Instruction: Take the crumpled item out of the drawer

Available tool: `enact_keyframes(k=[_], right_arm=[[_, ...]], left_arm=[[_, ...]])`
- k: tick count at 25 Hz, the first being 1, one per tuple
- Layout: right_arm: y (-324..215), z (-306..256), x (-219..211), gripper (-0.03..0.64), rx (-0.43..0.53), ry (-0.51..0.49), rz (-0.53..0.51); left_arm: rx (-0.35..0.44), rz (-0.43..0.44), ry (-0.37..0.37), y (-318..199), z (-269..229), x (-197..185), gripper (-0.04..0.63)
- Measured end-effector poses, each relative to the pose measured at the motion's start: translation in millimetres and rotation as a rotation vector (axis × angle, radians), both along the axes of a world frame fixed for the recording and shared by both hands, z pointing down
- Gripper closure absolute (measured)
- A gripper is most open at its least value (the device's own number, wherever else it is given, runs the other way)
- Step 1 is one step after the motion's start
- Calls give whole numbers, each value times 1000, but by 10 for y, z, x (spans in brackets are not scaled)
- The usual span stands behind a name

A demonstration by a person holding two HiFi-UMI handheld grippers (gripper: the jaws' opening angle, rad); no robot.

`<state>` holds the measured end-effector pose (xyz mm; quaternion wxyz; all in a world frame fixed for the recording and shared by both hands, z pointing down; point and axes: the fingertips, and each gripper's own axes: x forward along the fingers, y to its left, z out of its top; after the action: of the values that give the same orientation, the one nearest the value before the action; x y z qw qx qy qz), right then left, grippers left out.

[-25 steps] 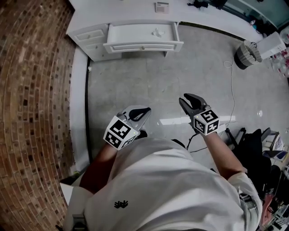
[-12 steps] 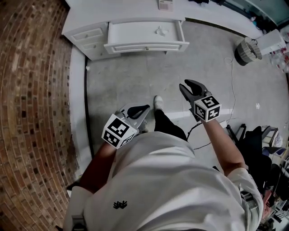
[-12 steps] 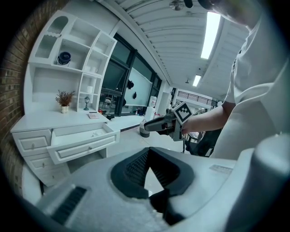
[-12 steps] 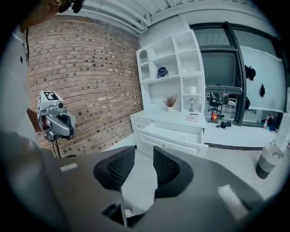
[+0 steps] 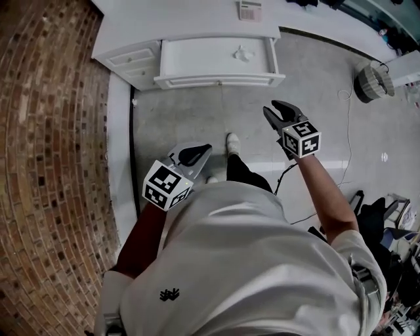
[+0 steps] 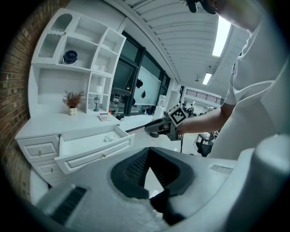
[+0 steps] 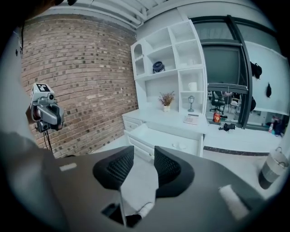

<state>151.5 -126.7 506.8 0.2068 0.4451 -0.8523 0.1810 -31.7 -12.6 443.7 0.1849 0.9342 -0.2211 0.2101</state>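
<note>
Room: brick wall [image 5: 52, 164] on the left, grey floor [image 5: 197, 118] underfoot.
Surface: white surface [image 5: 184, 20] along the far side (shelving [image 6: 86, 50] above it).
Drawer: open drawer [image 5: 216, 80], well apart from both tongs.
Right tongs [image 5: 268, 105]: released, jaws just been opening, nothing between.
Left tongs [image 5: 209, 147]: tips together, empty.
Crumpled item [image 5: 243, 52]: white, inside the drawer, right of centre.

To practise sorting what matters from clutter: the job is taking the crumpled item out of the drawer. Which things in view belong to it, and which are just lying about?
Belong:
drawer, open
crumpled item inside it
right gripper, jaws have just been opening, nothing between them
left gripper

Lying about:
calculator
waste basket
potted plant
blue jar
</note>
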Motion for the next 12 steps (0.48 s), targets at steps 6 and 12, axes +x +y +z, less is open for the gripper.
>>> enact_keyframes(k=[6,12], right_arm=[[-860,173,159,448,-19,25,-60],[-1640,486,334,434,-41,70,-128]], left_arm=[[0,-18,-14,-719,-98,307,588],[-22,-73,-34,-1254,-89,547,588]])
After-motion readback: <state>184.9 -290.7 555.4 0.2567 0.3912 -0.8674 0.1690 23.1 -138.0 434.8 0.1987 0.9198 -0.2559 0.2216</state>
